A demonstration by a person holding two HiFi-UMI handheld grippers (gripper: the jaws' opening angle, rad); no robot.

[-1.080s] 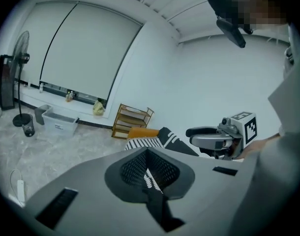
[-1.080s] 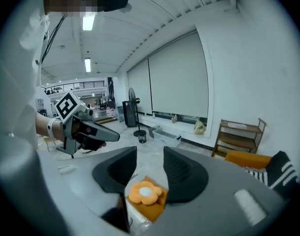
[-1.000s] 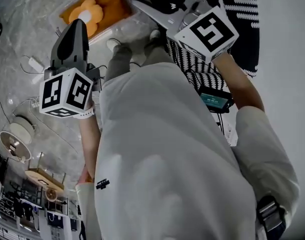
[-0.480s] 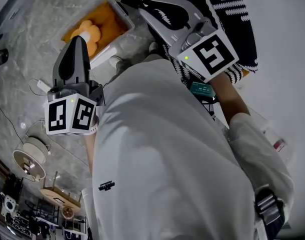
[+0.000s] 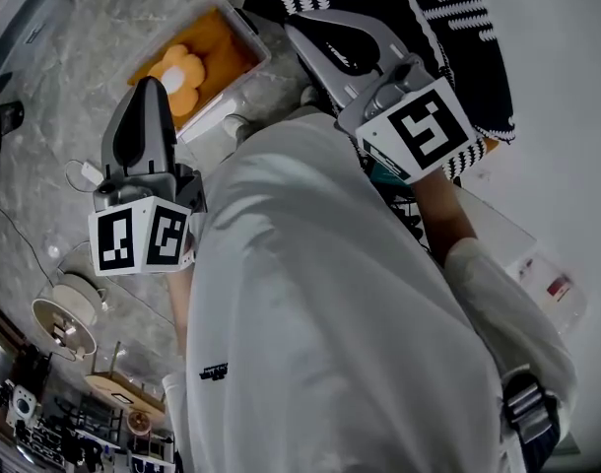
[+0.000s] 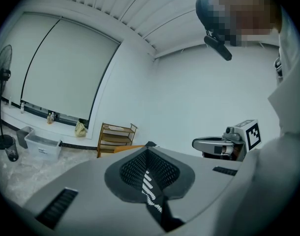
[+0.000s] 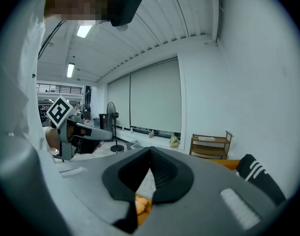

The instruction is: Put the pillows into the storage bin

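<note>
While the orange pillow (image 5: 187, 62) is seen inside the storage bin (image 5: 224, 99), the striped pillow (image 5: 468, 37) is seen outside by the right gripper (image 5: 302, 26), whose empty jaws were just closed, and the left gripper (image 5: 148, 87) is held pressed together too.

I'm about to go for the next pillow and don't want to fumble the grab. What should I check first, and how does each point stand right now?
1. The left gripper is empty: ok, jaws together with nothing between them.
2. The right gripper is empty: ok, its jaws have just closed on nothing.
3. Jaws open for a grab: not ok, both are shut.
4. The orange pillow is in the storage bin: ok.
5. The striped pillow is in the bin: not ok, it lies outside it.
6. Room left in the bin: cannot tell.
</note>
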